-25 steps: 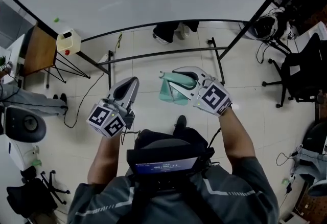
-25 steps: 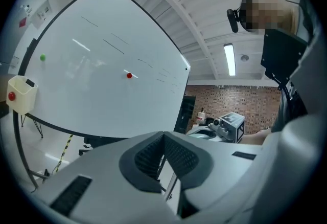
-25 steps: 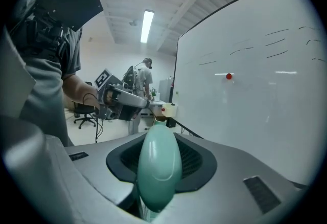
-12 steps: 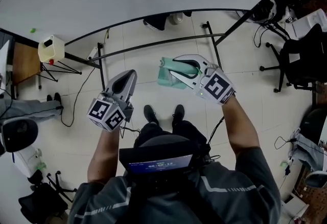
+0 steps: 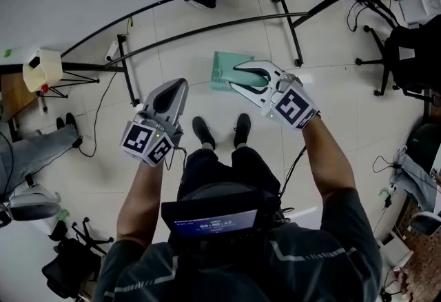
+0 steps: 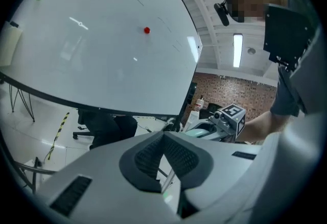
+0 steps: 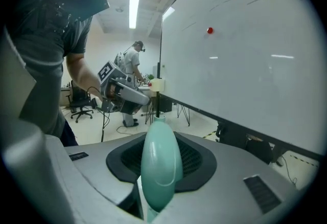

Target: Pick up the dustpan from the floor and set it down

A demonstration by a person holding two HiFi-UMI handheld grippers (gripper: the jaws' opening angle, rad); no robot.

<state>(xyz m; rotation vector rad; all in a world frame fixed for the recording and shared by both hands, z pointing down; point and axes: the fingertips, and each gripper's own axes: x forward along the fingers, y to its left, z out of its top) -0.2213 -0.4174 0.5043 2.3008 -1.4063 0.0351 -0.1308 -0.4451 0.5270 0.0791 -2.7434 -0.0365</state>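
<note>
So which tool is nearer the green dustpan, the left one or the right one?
Right. The right tool is clamped on the dustpan by its handle. The left tool, shut and empty, is apart from it, further left in the head view.

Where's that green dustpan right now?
Head view, right of centre: the dustpan is clamped by its handle in the right gripper, over the floor just ahead of the person's shoes.

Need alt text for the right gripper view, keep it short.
The right tongs grip a mint-green dustpan handle, seen end-on at centre. Behind, a whiteboard with a red dot fills the right side. The left tongs hang at left above a pale floor.
</note>
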